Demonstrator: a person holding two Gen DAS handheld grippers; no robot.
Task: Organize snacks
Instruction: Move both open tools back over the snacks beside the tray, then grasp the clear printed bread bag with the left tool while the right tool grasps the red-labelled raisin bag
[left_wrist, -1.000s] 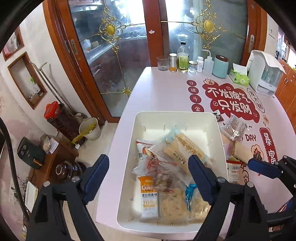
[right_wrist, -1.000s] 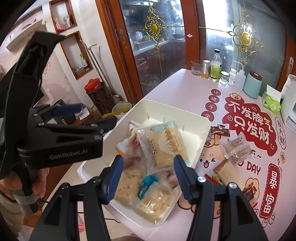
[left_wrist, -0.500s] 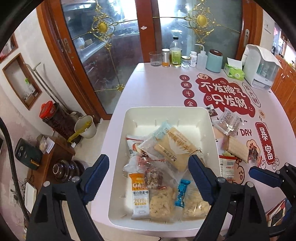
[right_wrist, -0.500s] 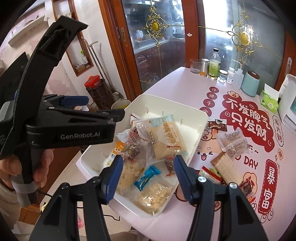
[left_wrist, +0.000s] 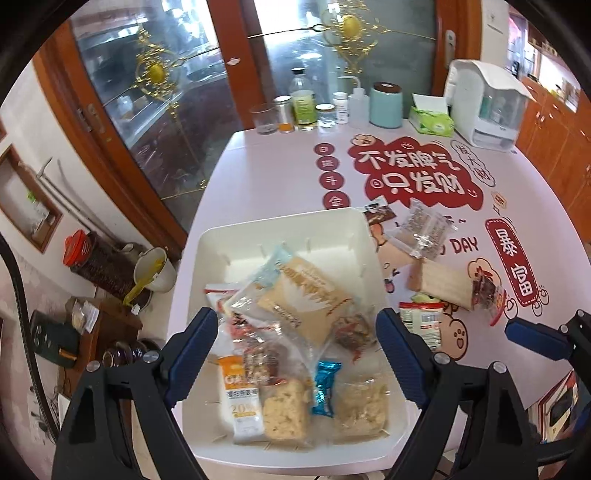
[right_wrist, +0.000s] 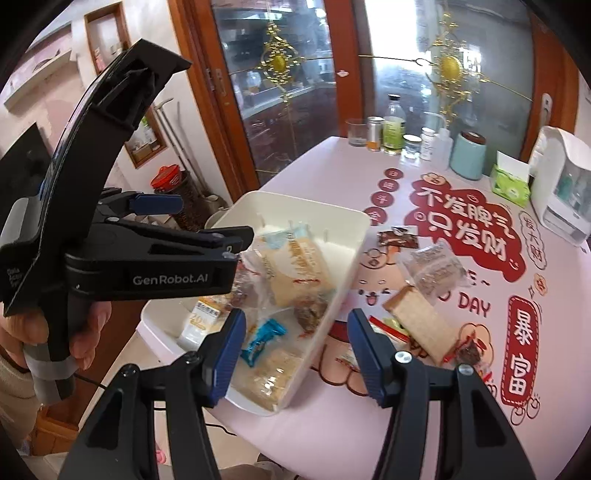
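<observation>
Left tongs (left_wrist: 295, 328) held apart over the near half of a white rectangular plastic bin (left_wrist: 236, 236), nothing between the blue pads (left_wrist: 195, 339). Right tongs (right_wrist: 297, 343) likewise spread wide, empty, straddling the bin's right wall near its front corner.

Bin standing at the near left corner of the pink printed tabletop (left_wrist: 266, 173). Inside, heaped toward the front: a large clear-wrapped tan cake packet (left_wrist: 303, 291) lying slantwise on top, an orange-and-white oat bar wrapper (left_wrist: 242, 398) at the front left, two clear packs of pale crisp squares (left_wrist: 286, 413) along the front wall, and a small blue foil candy (left_wrist: 325, 387) between those two packs.

Outside the bin, on the tabletop just right of it: a beige wafer block in clear wrap (left_wrist: 443, 284), a clear crinkled packet of grainy snack (left_wrist: 424, 229) farther back, a small brown sachet (left_wrist: 376, 214) by the bin's far right corner, and a red-and-white pouch (left_wrist: 421, 321) beside the near right wall.

Along the far edge of the tabletop: a drinking glass (left_wrist: 264, 118), several bottles, a pale teal canister (left_wrist: 386, 105), a green tissue pack (left_wrist: 432, 120) and a white countertop appliance (left_wrist: 484, 107).
</observation>
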